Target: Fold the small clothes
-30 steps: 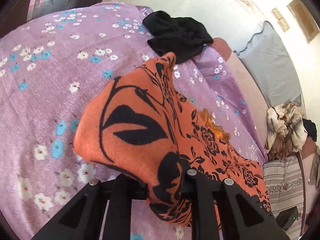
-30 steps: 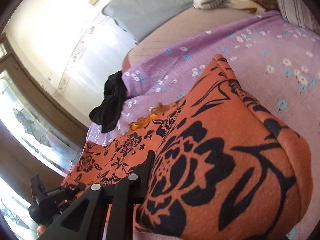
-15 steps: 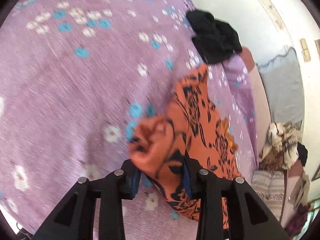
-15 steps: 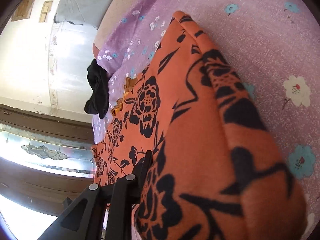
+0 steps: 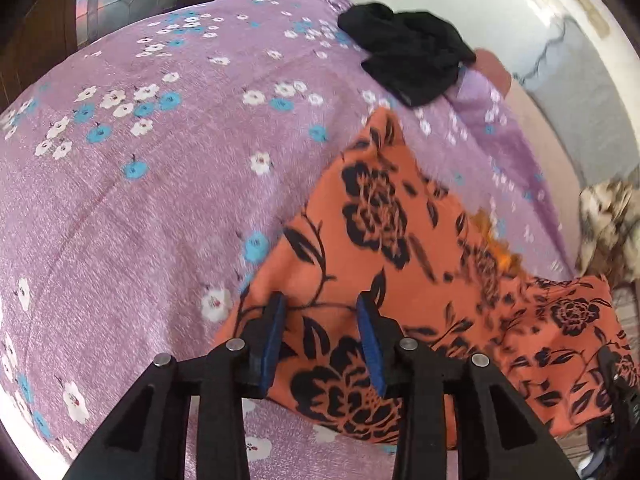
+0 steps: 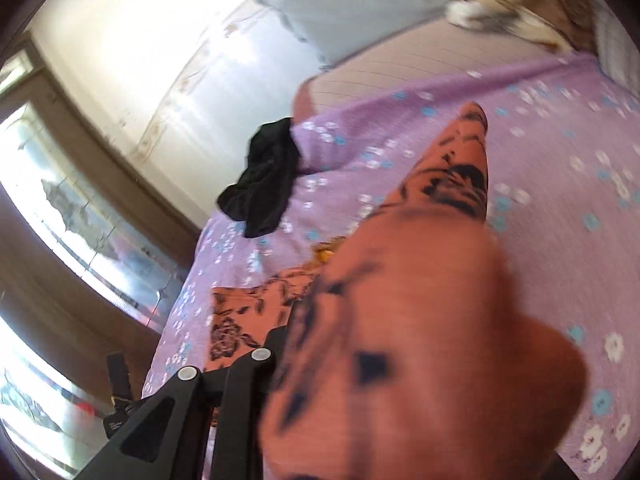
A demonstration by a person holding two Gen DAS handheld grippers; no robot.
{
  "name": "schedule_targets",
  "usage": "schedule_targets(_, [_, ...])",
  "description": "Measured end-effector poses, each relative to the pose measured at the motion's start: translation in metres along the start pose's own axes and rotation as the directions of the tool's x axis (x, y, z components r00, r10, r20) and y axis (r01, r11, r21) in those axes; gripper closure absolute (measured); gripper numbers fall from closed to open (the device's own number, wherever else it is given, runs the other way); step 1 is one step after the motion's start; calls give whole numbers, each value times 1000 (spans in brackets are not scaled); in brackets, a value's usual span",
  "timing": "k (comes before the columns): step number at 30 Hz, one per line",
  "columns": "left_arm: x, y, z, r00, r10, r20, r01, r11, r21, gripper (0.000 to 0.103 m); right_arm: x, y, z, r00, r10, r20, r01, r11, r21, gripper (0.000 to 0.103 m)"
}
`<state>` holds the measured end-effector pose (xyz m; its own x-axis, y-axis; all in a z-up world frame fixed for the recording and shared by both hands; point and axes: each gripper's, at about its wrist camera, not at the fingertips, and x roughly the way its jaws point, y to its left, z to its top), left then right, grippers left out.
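An orange garment with a black flower print [image 5: 400,248] lies spread on the purple flowered bedsheet [image 5: 140,200]. My left gripper [image 5: 322,320] is open just above its near edge, blue pads apart, with nothing between them. In the right wrist view the same orange garment [image 6: 420,320] is draped over my right gripper [image 6: 296,340] and hides its right finger and both tips; the cloth is lifted and blurred. Only the left finger [image 6: 276,340] shows.
A black garment [image 5: 412,64] lies crumpled at the far edge of the bed; it also shows in the right wrist view [image 6: 264,180]. A grey pillow [image 6: 352,4] and a brown patterned cloth [image 5: 608,220] lie beyond. A window [image 6: 60,208] is at the left.
My left gripper has let go of the orange garment and opened; the cloth now lies flat in front of it. My right gripper still carries cloth and has swung, blurring the view.
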<state>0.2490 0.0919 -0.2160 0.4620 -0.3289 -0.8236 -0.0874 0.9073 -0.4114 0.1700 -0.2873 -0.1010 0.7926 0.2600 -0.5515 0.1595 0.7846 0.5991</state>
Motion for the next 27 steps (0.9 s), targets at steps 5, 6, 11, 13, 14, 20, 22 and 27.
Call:
schedule_targets(5, [-17, 50, 24, 996, 64, 64, -52, 984, -168, 66, 39, 70, -8, 994, 83, -77, -89, 993, -73, 78])
schedule_targets(6, [-18, 63, 28, 996, 66, 65, -51, 976, -211, 66, 51, 80, -13, 990, 99, -104, -106, 992, -68, 78])
schedule_targets(11, [-19, 92, 39, 993, 90, 70, -65, 951, -302, 65, 150, 112, -60, 941, 99, -325, -106, 994, -4, 69])
schedule_targets(13, [-22, 96, 43, 992, 92, 82, -63, 949, -308, 65, 181, 113, -83, 918, 72, -391, -82, 997, -8, 55])
schedule_targets(14, [-23, 98, 45, 992, 92, 90, -59, 947, -315, 65, 186, 113, -90, 920, 73, -386, -86, 996, -17, 45])
schedule_targets(20, [-32, 107, 59, 987, 68, 145, -22, 954, -300, 65, 172, 139, -100, 905, 161, -395, -237, 960, -152, 7])
schedule_targets(22, [-38, 105, 60, 986, 16, 165, 32, 958, -284, 65, 160, 134, -107, 887, 198, -417, -289, 943, -166, 7])
schedule_targets(27, [-61, 83, 61, 960, -101, 261, 147, 976, -163, 63, 115, 110, -101, 811, 418, -410, -476, 878, -45, 7])
